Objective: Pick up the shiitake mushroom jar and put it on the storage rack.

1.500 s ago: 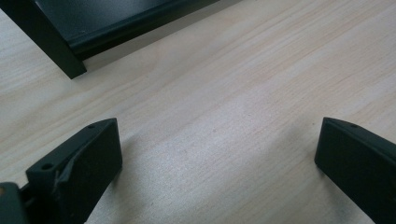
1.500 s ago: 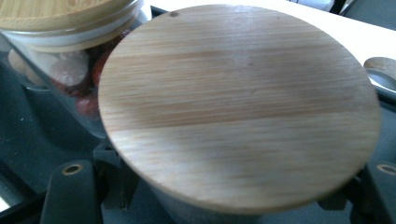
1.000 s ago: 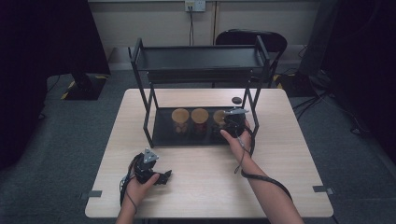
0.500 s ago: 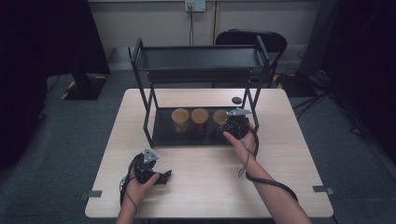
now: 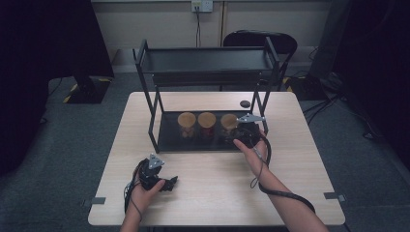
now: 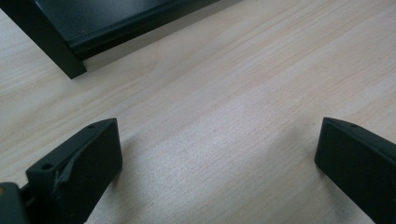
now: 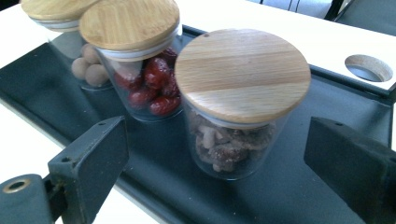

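Jar of brown dried bits (image 7: pixel 236 116), wooden lid, on rack's bottom shelf (image 7: pixel 289 196), rightmost of three; right hand-held gripper (image 7: pixel 215 163) spread just before it, jaws just opened further. Left hand-held gripper (image 6: pixel 217 154) spread over bare tabletop (image 6: pixel 233 93).

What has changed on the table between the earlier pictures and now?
The right gripper drew back slightly from the nearest jar; its jaws have just been opening and grip nothing. The left gripper, the three jars and the black shelf stayed put.
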